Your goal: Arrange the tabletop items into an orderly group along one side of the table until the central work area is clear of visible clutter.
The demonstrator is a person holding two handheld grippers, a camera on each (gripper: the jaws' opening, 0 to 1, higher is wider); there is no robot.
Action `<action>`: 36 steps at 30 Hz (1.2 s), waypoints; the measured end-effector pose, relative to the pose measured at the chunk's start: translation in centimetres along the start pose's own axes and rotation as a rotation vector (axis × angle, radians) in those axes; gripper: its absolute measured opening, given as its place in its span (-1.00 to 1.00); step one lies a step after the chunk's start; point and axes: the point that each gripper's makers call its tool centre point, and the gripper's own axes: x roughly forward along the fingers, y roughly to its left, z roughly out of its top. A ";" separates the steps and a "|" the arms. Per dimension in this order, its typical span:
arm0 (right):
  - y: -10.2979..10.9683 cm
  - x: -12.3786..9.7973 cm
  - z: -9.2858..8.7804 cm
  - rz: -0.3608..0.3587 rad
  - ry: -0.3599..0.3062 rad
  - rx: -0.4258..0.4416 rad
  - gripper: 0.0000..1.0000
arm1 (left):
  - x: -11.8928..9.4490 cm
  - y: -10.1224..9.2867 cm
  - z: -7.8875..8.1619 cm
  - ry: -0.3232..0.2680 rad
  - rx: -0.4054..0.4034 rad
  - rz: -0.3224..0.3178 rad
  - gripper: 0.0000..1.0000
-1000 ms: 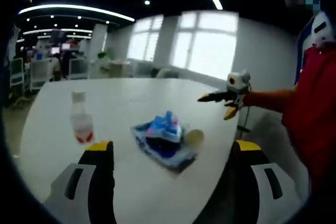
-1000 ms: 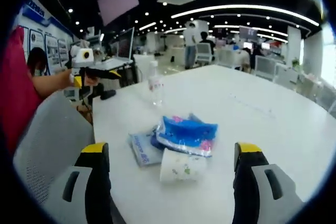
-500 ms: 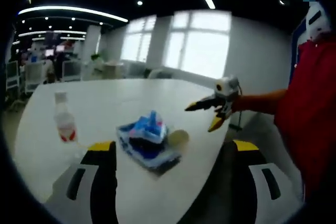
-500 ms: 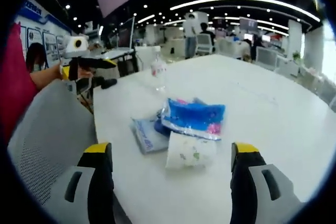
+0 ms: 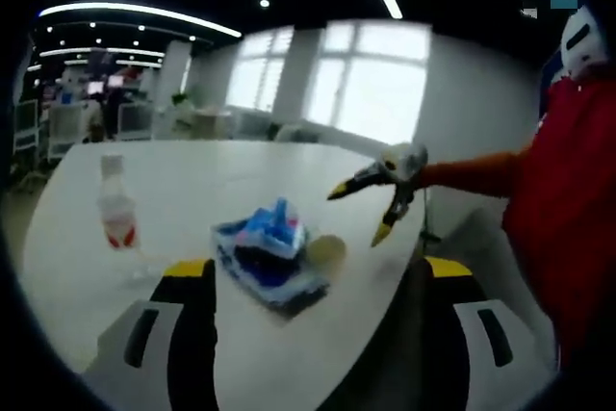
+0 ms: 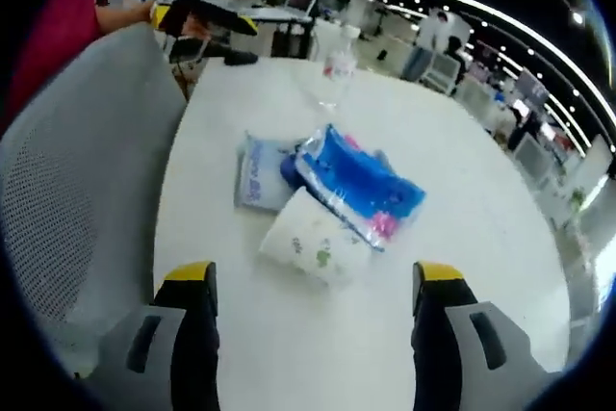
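Observation:
On the white table (image 5: 241, 175) lies a small heap: a blue plastic pack (image 5: 270, 232) on a pale blue flat packet (image 5: 280, 281), with a white patterned paper cup (image 5: 325, 249) on its side beside them. A clear bottle (image 5: 115, 216) with a red label stands apart to the left. My left gripper (image 5: 318, 272) is open, short of the heap. My right gripper (image 5: 354, 217) comes in from the right, open, above the table edge near the cup. In the right gripper view the cup (image 6: 310, 238), blue pack (image 6: 361, 185), packet (image 6: 255, 172) and bottle (image 6: 335, 69) lie ahead of my open right gripper (image 6: 310, 276); the left gripper (image 6: 250, 43) is at the far left.
A grey mesh chair back (image 6: 67, 199) stands against the near table edge. The person's orange sleeve (image 5: 472, 175) and red top (image 5: 568, 209) are at the right. Desks, chairs and people stand in the room beyond the table (image 6: 462, 228).
The right gripper has moved in toward the cup and tipped downward, so the heap looks nearer in its view. The left gripper has barely shifted. Nothing on the table has moved.

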 end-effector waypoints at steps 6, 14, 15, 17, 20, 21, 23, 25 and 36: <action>-0.4 1.1 0.3 0.097 0.017 -0.109 0.43 | -0.1 0.1 -0.3 0.013 -0.007 0.013 0.67; -0.2 2.4 0.3 0.202 0.032 -0.249 0.08 | 0.2 0.4 -0.8 0.027 -0.023 0.023 0.63; -0.3 2.5 0.3 0.210 0.034 -0.268 0.07 | 0.2 0.4 -0.8 0.029 -0.026 0.023 0.62; -0.3 2.8 0.2 0.228 0.047 -0.279 0.09 | 0.2 0.7 -0.8 0.029 -0.029 0.023 0.62; -0.2 3.2 -0.1 0.259 0.077 -0.353 0.06 | 0.4 0.9 -0.6 0.027 -0.031 0.020 0.60; -0.2 3.4 0.0 0.262 0.084 -0.396 0.02 | 0.4 1.1 -0.5 0.027 -0.031 0.019 0.59; 0.1 3.8 0.0 0.278 0.103 -0.460 -0.02 | 0.7 1.0 -0.4 0.028 -0.030 0.018 0.58; 0.5 4.2 -0.1 0.298 0.124 -0.485 -0.03 | 0.8 1.0 -0.3 0.029 -0.030 0.014 0.57; 0.7 5.0 -1.0 0.333 0.185 -0.558 -0.19 | 0.8 0.7 -0.4 0.036 -0.031 0.007 0.55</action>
